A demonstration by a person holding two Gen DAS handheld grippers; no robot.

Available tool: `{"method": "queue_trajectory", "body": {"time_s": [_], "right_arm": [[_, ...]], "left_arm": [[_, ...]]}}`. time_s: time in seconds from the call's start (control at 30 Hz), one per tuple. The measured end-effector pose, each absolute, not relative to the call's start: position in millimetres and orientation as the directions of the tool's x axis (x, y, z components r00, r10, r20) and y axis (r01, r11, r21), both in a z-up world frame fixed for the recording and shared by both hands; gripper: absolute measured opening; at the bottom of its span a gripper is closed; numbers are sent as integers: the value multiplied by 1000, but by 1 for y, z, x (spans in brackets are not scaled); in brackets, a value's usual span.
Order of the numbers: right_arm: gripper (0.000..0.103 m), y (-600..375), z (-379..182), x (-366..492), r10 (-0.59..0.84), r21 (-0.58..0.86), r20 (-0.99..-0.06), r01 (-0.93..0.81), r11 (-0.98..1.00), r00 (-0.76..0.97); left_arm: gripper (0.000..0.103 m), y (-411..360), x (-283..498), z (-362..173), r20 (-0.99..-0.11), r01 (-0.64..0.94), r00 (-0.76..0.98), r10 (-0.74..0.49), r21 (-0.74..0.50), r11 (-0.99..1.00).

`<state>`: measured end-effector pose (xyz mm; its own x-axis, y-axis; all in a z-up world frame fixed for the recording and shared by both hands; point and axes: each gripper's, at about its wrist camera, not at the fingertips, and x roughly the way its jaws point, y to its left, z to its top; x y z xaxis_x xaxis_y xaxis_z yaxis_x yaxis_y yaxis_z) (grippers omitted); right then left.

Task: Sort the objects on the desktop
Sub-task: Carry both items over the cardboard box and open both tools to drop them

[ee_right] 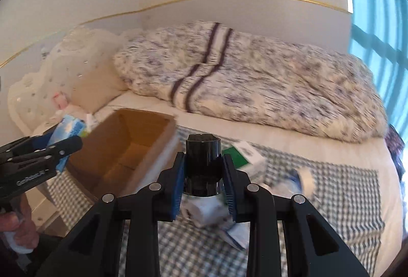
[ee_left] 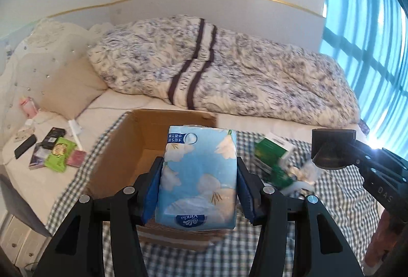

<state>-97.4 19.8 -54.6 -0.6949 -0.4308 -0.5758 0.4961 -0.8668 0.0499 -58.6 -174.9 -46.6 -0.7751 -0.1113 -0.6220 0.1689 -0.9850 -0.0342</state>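
My left gripper (ee_left: 199,175) is shut on a blue flowered tissue pack (ee_left: 197,175), held over the near edge of an open cardboard box (ee_left: 122,149). In the right wrist view the same pack (ee_right: 67,130) shows at the left in that gripper, left of the box (ee_right: 132,149). My right gripper (ee_right: 203,167) is shut on a black cylindrical object (ee_right: 202,165), held above the checked cloth right of the box. The left wrist view shows that black cylinder (ee_left: 331,149) at the far right. A green and white box (ee_left: 272,152) and small white items lie on the cloth.
A checked cloth (ee_right: 331,187) covers the near part of the bed. A rolled patterned quilt (ee_left: 229,68) lies behind. A beige pillow (ee_left: 71,88), a phone (ee_left: 24,145), a green pack (ee_left: 60,153) and other small items sit at the left. A window (ee_left: 369,22) is on the right.
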Motion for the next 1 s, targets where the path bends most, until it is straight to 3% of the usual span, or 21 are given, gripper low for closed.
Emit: {"method": "queue_trajectory", "body": {"time_s": [0.3, 0.63, 0.8, 0.87, 0.93, 1.0], "right_arm": [[28, -83, -74, -98, -510, 44, -629, 628, -777, -586], [28, -144, -108, -114, -491, 27, -701, 669, -743, -517], [29, -162, -124, -119, -466, -6, -726, 682, -731, -506], [51, -165, -124, -118, -458, -35, -715, 681, -731, -528], [72, -163, -119, -116, -461, -47, -690, 671, -740, -557], [72, -158, -112, -114, -468, -54, -662, 660, -749, -585]], "left_arm": [[54, -247, -75, -72, -680, 243, -719, -145, -50, -969], [54, -282, -95, -116, -742, 255, -663, -98, -100, -962], [62, -287, -102, -129, -758, 248, -646, -87, -101, -963], [78, -287, -103, -129, -758, 252, -645, -92, -98, -963], [79, -288, -103, -127, -753, 269, -647, -121, -76, -960], [79, -291, -102, -124, -749, 262, -654, -109, -89, -961]]}}
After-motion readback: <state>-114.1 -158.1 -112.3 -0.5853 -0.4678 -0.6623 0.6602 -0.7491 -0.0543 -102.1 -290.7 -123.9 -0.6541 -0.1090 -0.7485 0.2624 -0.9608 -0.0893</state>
